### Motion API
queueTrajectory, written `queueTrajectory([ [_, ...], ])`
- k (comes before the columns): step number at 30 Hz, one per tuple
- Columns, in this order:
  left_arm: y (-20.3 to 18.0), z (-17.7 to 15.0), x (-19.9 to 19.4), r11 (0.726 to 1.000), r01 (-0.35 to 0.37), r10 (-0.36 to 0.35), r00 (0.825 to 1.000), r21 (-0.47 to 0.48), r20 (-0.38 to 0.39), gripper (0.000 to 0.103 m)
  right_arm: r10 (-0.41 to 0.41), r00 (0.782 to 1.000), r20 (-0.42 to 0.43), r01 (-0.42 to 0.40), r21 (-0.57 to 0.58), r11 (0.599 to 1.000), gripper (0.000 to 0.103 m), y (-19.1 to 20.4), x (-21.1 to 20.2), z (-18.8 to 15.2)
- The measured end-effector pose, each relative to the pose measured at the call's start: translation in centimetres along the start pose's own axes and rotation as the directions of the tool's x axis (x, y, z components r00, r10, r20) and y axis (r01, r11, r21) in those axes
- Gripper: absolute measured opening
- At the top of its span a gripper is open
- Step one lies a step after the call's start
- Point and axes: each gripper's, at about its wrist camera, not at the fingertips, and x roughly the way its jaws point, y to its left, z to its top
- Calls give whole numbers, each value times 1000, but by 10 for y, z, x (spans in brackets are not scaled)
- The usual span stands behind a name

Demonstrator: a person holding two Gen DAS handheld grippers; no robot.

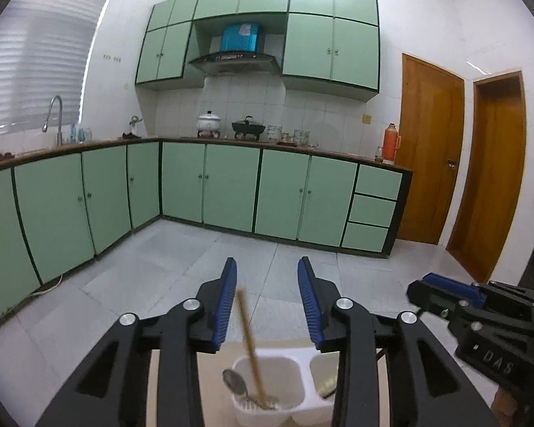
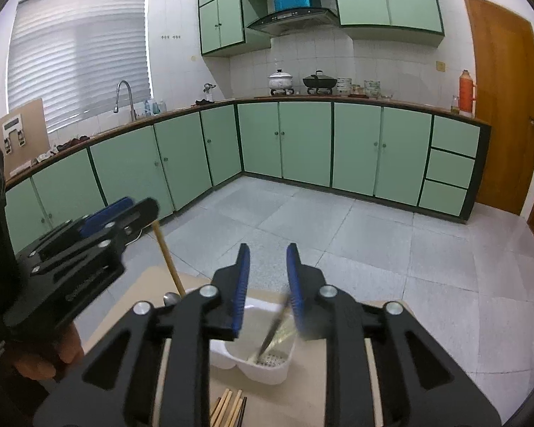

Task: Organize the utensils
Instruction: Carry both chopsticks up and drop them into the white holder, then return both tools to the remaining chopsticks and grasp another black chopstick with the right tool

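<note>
A white two-compartment utensil holder (image 1: 304,357) stands on a beige table just below both grippers. My left gripper (image 1: 267,263) is open above its left compartment. A blurred wooden chopstick (image 1: 247,331) stands loose between the fingers with its lower end in that compartment, beside a metal spoon (image 1: 234,382). My right gripper (image 2: 268,249) is open over the other compartment of the holder (image 2: 277,373). A blurred dark, thin utensil (image 2: 272,334) leans there near the right pad, and the pads do not clamp it. The wooden chopstick (image 2: 167,259) and the left gripper (image 2: 124,210) also show in the right wrist view.
Several more chopsticks (image 2: 231,409) lie on the table (image 2: 142,291) nearer me than the holder. A hand (image 2: 42,359) holds the left gripper. Beyond the table are a grey tiled floor (image 2: 338,220), green cabinets and wooden doors.
</note>
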Motion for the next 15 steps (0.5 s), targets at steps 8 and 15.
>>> queueTrajectory([
  [8,10,-13,-44,1000,-11,11,999,-10,-38,54,-40,998,54,37,47,998,63,-12,-38,-19],
  [15,1,-58,-86,1000,-7,9,994,19,-108,63,-62,996,61,59,53,997,80,-5,-76,-64],
])
